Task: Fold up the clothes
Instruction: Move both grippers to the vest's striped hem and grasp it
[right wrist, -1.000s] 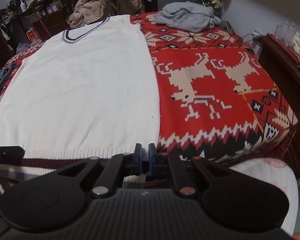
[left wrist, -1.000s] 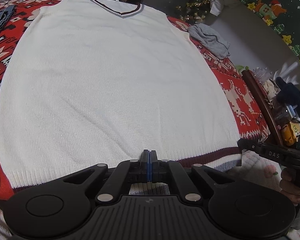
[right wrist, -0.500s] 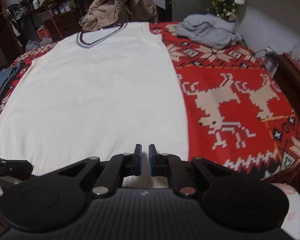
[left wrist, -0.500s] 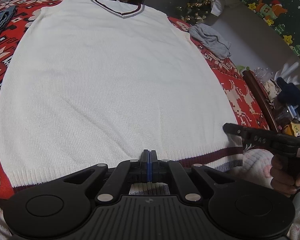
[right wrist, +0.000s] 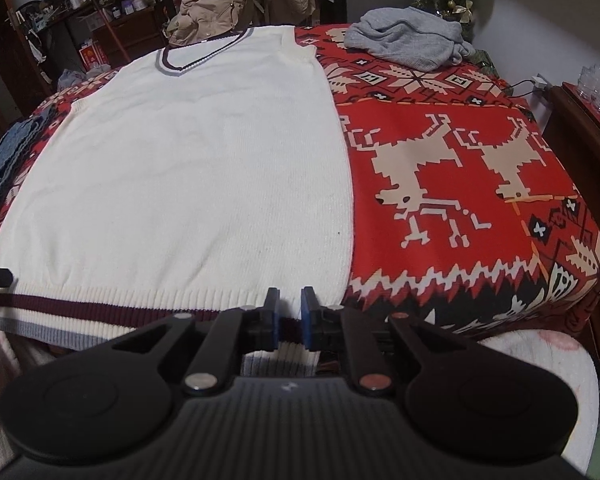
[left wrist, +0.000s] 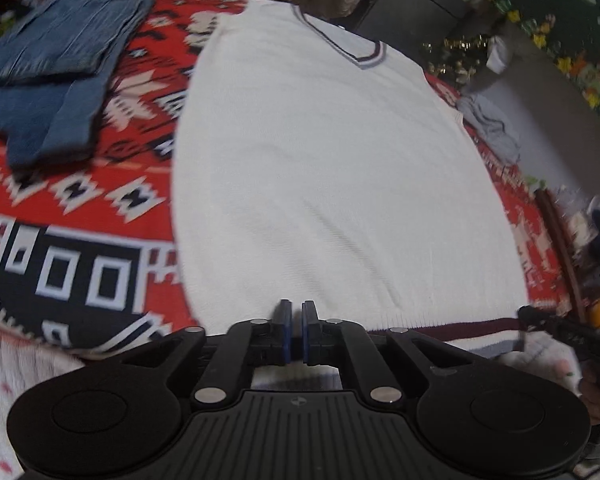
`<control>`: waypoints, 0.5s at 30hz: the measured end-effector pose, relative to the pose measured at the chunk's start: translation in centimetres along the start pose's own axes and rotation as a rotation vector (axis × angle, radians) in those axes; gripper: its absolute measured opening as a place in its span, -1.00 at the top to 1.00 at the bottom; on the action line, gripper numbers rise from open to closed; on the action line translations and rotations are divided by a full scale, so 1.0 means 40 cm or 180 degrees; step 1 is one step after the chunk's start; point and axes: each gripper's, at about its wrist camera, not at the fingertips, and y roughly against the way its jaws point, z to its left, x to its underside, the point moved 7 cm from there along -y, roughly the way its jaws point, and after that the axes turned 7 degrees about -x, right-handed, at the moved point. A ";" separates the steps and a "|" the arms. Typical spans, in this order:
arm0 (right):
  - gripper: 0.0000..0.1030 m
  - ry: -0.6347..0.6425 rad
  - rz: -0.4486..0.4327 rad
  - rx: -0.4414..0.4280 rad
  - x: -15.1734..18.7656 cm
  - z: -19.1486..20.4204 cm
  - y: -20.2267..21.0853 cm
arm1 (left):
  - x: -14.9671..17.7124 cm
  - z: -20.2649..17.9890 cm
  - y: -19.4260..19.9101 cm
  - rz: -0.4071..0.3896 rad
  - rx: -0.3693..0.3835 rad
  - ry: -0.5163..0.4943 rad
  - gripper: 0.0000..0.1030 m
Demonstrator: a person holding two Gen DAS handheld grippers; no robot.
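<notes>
1. The left wrist view is smeared by motion blur, so the pattern of the red, white and black patterned bed cover and the clutter at the right edge are hard to make out there.
2. The cream sleeveless knitted V-neck sweater vest is seen laid flat and face up on the bed cover, neckline at the far end, its maroon and grey striped hem at the near edge of the bed.
3. The middle of the hem is hidden behind the black gripper bodies in both views, so whether any pad touches the knit cannot be told.
4. The left hand-held gripper is held low at the near-left part of the hem, pointing along the vest; its blue pads are parted by a narrow gap and nothing is gripped.
5. The right hand-held gripper is held at the hem near the vest's right side edge, released, a wider gap between its pads with ribbed hem seen through it.
6. Only part of a hand is seen, cut off at the right edge of the left view.
7. Folded blue denim jeans lie left of the vest, apart from it; a crumpled grey garment lies at the far right of the bed.
</notes>
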 end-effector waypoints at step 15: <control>0.58 -0.0064 0.0038 -0.0061 0.006 -0.020 0.031 | 0.025 0.101 0.043 -0.0006 -0.0030 0.0187 0.77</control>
